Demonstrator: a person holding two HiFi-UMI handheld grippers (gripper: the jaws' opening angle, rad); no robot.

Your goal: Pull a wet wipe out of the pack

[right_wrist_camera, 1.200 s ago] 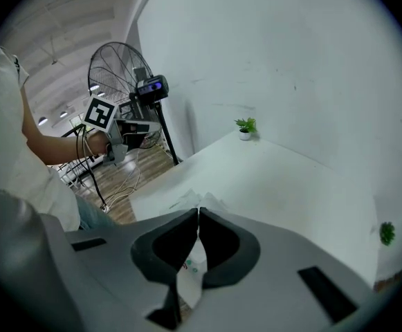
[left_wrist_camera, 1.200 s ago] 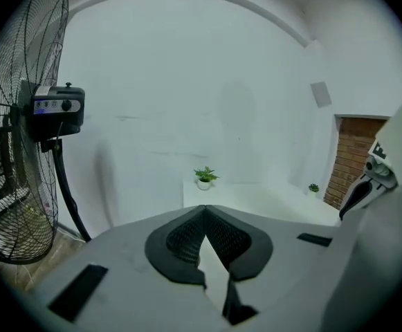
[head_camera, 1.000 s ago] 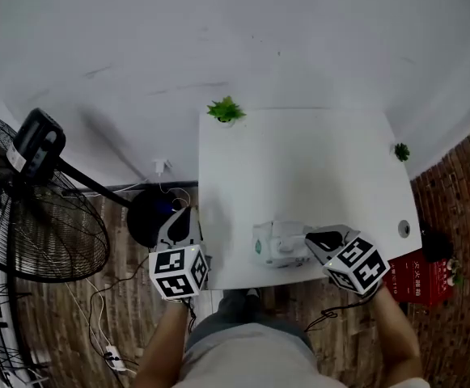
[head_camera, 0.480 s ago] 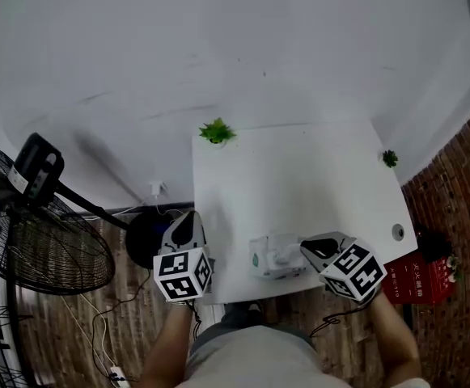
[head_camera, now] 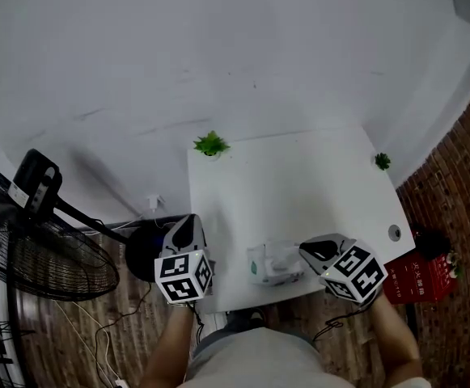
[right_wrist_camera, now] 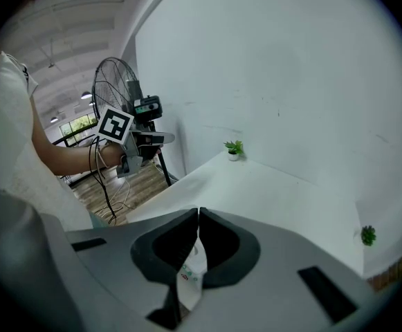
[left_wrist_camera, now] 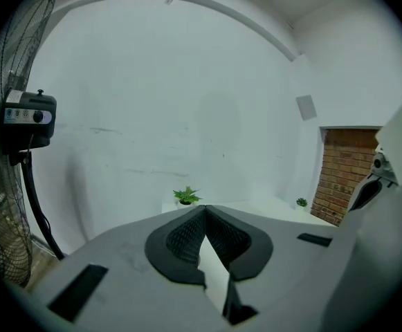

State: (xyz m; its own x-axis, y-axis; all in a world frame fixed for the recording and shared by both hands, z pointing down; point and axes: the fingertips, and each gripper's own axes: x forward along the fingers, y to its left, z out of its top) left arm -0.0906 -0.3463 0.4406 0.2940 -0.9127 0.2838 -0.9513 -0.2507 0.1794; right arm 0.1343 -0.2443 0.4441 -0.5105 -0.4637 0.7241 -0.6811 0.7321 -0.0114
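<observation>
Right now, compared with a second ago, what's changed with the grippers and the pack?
Nothing clearly moved; only the head view itself shifted. The right gripper stays shut at the right end of the pack, with no wipe visibly out. The left gripper stays shut and empty beside the left edge of the table. The pack stays at the near edge.

A: Left gripper [head_camera: 188, 220]?
B: Off the left edge of the table [head_camera: 299, 176], by the front corner, pointing away from the body. Jaws meet at the tips, nothing between them. Left forearm [head_camera: 168, 342] comes up from below.
A: Right gripper [head_camera: 303, 250]?
B: Over the front edge, angled in toward the left. Jaw tips pressed together, nothing seen pinched. Right forearm [head_camera: 395, 338] behind it, raised off the table.
</observation>
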